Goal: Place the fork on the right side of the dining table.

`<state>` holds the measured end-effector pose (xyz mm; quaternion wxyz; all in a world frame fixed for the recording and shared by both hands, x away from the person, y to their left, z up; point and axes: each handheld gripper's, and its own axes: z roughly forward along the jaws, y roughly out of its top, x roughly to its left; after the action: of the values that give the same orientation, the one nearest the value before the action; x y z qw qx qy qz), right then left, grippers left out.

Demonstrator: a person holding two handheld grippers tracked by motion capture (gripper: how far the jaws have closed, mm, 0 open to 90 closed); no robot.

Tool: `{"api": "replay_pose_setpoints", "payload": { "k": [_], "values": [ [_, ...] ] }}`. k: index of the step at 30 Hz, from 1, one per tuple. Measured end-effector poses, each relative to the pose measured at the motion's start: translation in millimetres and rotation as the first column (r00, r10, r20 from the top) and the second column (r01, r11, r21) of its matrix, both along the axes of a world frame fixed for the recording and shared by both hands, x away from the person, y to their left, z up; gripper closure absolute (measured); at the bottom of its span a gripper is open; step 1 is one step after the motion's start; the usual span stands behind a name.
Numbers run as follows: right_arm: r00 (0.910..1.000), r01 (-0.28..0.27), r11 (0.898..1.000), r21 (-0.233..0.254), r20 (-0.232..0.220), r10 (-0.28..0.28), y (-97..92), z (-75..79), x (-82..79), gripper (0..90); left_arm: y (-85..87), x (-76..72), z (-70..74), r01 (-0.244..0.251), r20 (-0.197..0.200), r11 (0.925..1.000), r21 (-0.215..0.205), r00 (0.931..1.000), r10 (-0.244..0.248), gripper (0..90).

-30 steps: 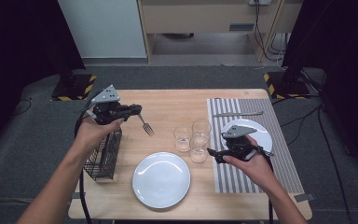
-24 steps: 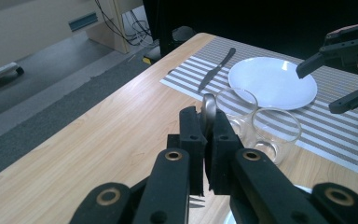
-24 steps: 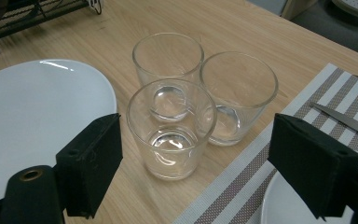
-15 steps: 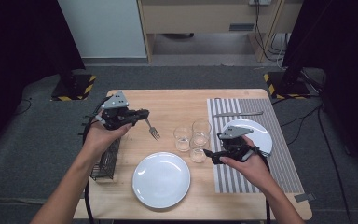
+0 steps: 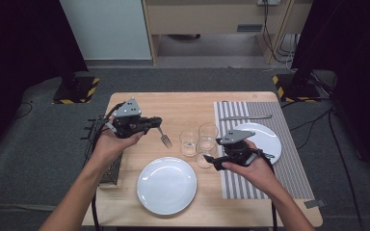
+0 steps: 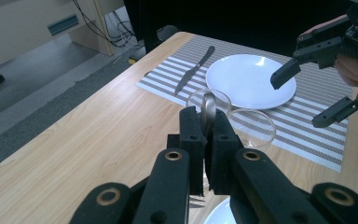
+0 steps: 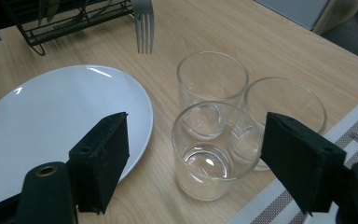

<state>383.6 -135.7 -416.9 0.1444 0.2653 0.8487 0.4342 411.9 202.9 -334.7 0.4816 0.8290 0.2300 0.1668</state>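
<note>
Left claw (image 5: 160, 121) of ours is clamped tight on a fork (image 5: 164, 137), holding it by the handle above the tabletop (image 5: 183, 106), tines hanging down just past the far rim of the near plate (image 5: 166, 185). From the left gripper view the handle (image 6: 208, 108) stands pinched between the two pads. Our right claw (image 5: 211, 161) stands wide and its jaws have just been closing; between them sits the nearest glass (image 7: 212, 149), with the pads (image 7: 103, 158) clear of it on both sides. Two more glasses (image 5: 189, 142) stand just behind it, close together. We see a wire rack (image 5: 107, 166) at the left edge, and on the striped mat (image 5: 289, 173) a second plate (image 5: 265, 139) and a knife (image 5: 245, 117).
</note>
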Motion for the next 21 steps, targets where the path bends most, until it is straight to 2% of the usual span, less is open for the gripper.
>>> {"api": "replay_pose_setpoints", "payload": {
  "k": [7,9,12,14,19,21],
  "values": [
    [0.9997,-0.024,1.0,-0.004,0.001,0.024,5.1,2.1,-2.8,22.7,-5.1,-4.6,-1.7,0.013,-0.001,0.9999,0.003,0.9999,-0.013,86.8],
    [0.9997,-0.023,1.0,-0.009,-0.01,0.023,6.7,3.3,-4.2,17.1,-6.0,-7.8,-2.1,0.014,-0.002,0.9999,-0.008,0.9999,-0.014,86.8],
    [0.9996,-0.025,1.0,-0.007,-0.01,0.025,7.3,3.6,-6.4,17.0,-6.8,-9.9,-2.3,0.015,-0.001,0.9999,-0.002,0.9999,-0.015,86.7],
    [0.9988,-0.048,0.999,-0.019,-0.005,0.048,8.9,4.7,-11.2,14.9,-7.8,-12.4,-2.6,0.02,0.0,0.9998,0.007,0.9998,-0.02,86.8],
    [0.9985,-0.055,0.998,-0.027,-0.001,0.055,8.6,5.2,-13.7,18.2,-9.5,-14.9,-4.6,0.026,-0.002,0.9996,0.004,0.9997,-0.026,86.8],
    [0.9976,-0.069,0.997,-0.033,0.004,0.07,8.9,6.0,-14.1,23.4,-11.1,-16.6,-4.7,0.034,0.0,0.9994,-0.002,0.9994,-0.034,86.8]
  ]
}}
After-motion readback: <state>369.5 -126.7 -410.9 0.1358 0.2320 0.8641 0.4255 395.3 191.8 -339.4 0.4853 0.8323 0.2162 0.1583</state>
